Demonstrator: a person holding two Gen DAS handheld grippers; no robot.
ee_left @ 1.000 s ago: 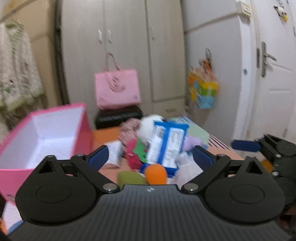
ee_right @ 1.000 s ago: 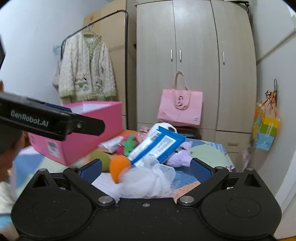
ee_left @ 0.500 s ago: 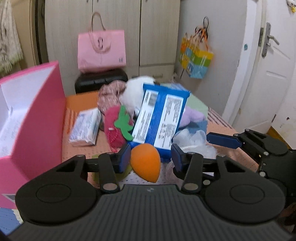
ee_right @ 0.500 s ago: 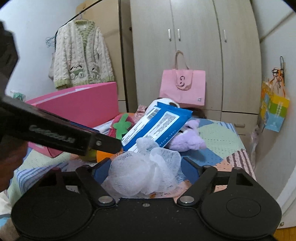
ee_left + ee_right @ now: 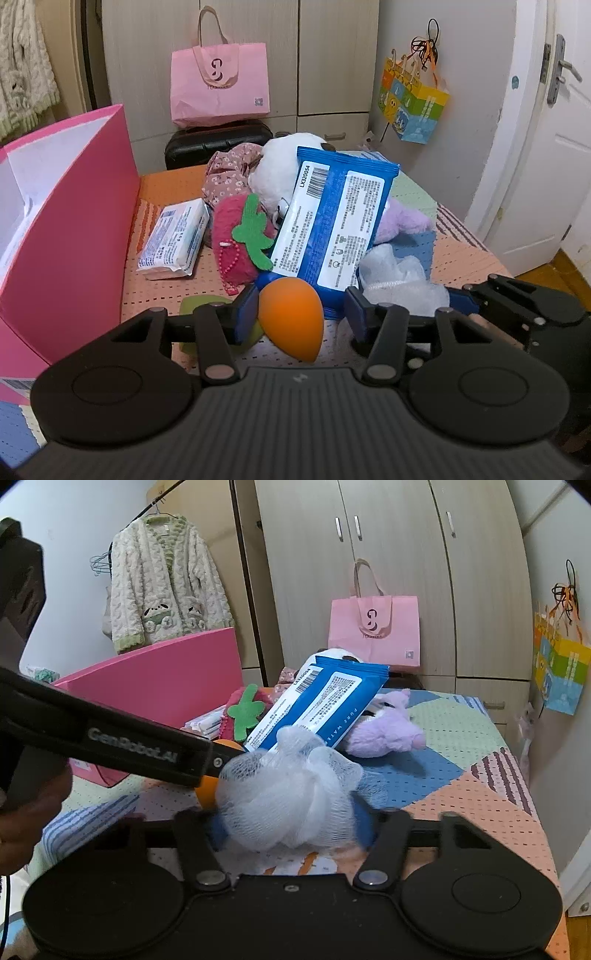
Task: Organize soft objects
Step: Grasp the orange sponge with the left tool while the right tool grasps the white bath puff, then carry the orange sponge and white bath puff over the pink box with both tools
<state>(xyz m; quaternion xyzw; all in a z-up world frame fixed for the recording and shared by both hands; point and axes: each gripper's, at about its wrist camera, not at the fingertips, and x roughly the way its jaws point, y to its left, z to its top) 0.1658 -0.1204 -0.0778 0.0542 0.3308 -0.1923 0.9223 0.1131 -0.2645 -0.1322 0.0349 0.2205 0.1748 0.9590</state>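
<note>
Left gripper (image 5: pixel 301 314), lower centre, is opening around the orange sponge (image 5: pixel 291 318); its right pad is clear. Right gripper (image 5: pixel 290 829) is closing on the mesh pouf (image 5: pixel 284 790), lower centre. Risk: the sponge drops.

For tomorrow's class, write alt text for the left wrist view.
The left gripper, jaws opening slightly, has an orange sponge between its fingers, only the left pad touching it. Behind lie a blue wipes pack, soft toys and a white mesh puff; a pink box stands left.
</note>
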